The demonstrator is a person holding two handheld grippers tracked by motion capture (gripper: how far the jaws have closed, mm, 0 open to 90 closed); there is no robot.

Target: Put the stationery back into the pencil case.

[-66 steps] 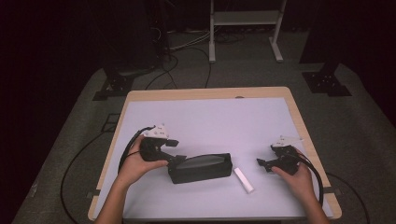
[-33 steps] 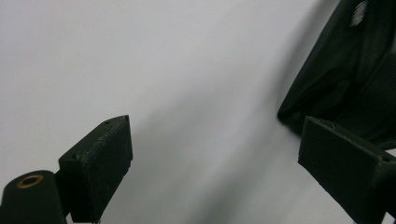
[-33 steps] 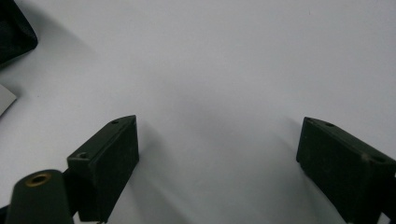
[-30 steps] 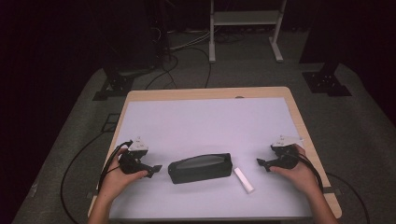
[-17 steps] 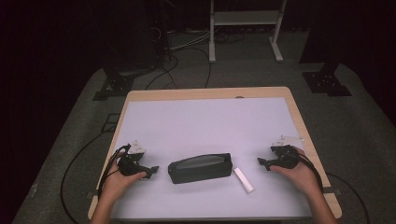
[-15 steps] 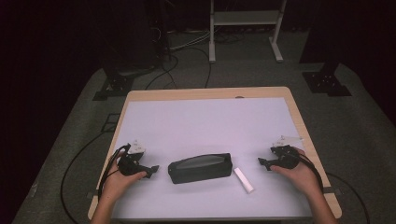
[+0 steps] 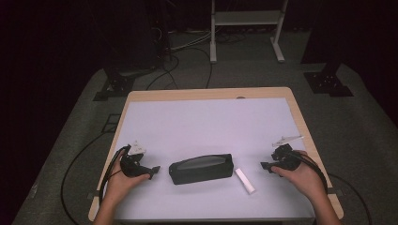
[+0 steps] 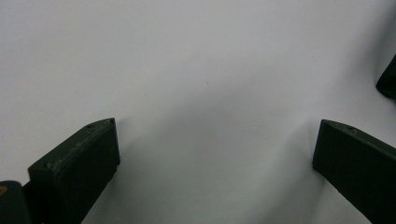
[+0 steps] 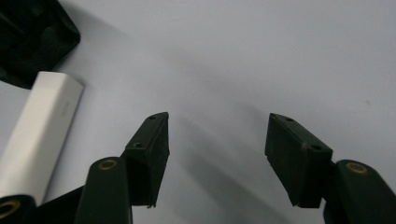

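A black case (image 7: 201, 168) lies closed near the bench's (image 7: 206, 117) front edge, a white stick (image 7: 245, 180) just beside its right end. Left gripper (image 7: 152, 170) fingers spread wide, empty; right gripper (image 7: 264, 165) fingers, just narrowing, empty. Dark room behind.

black case (image 8: 387, 79): just a corner at the left gripper view's right edge, rest cut off.
white stick (image 9: 37, 140): near end cut by the bottom edge, beside the black case.
white stick lettering: too small to read.
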